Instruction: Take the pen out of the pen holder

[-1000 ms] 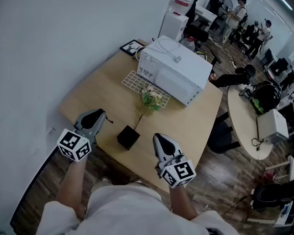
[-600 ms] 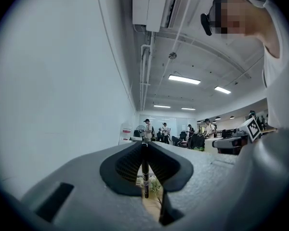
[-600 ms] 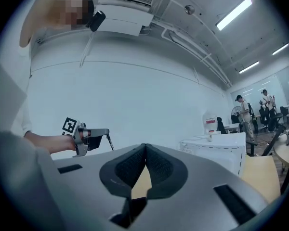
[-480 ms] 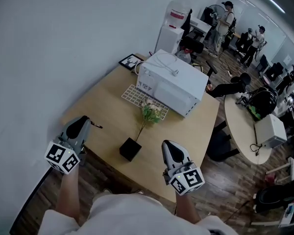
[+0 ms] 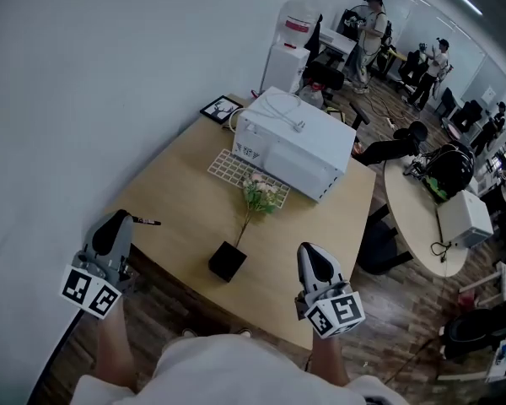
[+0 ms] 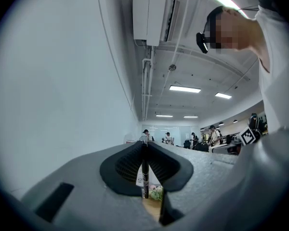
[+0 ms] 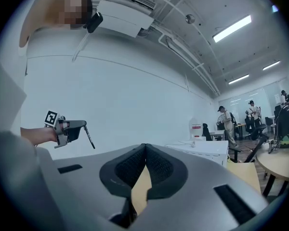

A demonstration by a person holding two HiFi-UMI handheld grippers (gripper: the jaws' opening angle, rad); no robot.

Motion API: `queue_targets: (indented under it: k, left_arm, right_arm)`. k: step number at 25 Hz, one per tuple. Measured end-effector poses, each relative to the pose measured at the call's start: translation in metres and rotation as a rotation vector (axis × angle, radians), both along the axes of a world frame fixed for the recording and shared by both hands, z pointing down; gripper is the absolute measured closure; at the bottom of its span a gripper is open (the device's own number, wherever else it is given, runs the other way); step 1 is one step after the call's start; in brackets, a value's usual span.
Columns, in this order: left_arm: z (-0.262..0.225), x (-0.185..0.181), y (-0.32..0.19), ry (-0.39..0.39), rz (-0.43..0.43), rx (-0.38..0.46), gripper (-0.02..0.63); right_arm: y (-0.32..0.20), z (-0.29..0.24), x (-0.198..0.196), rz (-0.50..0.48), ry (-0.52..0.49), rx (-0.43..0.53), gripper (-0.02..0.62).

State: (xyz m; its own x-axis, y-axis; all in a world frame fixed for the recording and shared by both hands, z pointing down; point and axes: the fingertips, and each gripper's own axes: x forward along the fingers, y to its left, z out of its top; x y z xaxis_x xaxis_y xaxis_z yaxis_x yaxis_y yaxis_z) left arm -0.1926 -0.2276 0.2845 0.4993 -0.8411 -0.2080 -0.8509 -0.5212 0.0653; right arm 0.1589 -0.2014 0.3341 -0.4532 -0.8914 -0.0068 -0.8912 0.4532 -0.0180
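Note:
The black square pen holder (image 5: 226,261) stands near the front edge of the wooden table (image 5: 185,192), with a flower stem (image 5: 259,194) leaning out of it. My left gripper (image 5: 128,218) hangs off the table's left front corner, well left of the holder, shut on a thin dark pen (image 5: 146,222). In the left gripper view the pen (image 6: 145,177) stands upright between the closed pads. The right gripper view shows the left gripper (image 7: 82,124) with the pen (image 7: 89,136) slanting down from it. My right gripper (image 5: 308,249) is to the right of the holder, shut and empty.
A white box-shaped machine (image 5: 299,142) and a keyboard (image 5: 232,167) fill the table's far half, with a picture frame (image 5: 221,109) at the far corner. A water dispenser (image 5: 291,45) stands behind. A round table (image 5: 413,218) and several people are off to the right.
My left gripper has carried the pen up and to the left, away from the holder and past the table's corner. The right gripper has drifted slightly right.

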Motion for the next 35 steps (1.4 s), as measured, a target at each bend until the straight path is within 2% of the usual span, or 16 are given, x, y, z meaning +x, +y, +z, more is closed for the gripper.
queue_targets:
  k: [11, 21, 35]
  left_arm:
    - [0.008, -0.052, 0.024, 0.016, -0.120, -0.010, 0.560]
    - [0.007, -0.077, 0.040, 0.024, -0.160, 0.000, 0.561]
    - [0.003, -0.053, 0.033, 0.044, -0.088, 0.011, 0.560]
  right_arm:
    - [-0.010, -0.012, 0.013, 0.073, 0.014, 0.024, 0.594]
    - [-0.006, -0.012, 0.025, 0.145, 0.016, 0.019, 0.594]
    - [0.005, -0.014, 0.010, 0.128, 0.018, 0.031, 0.594]
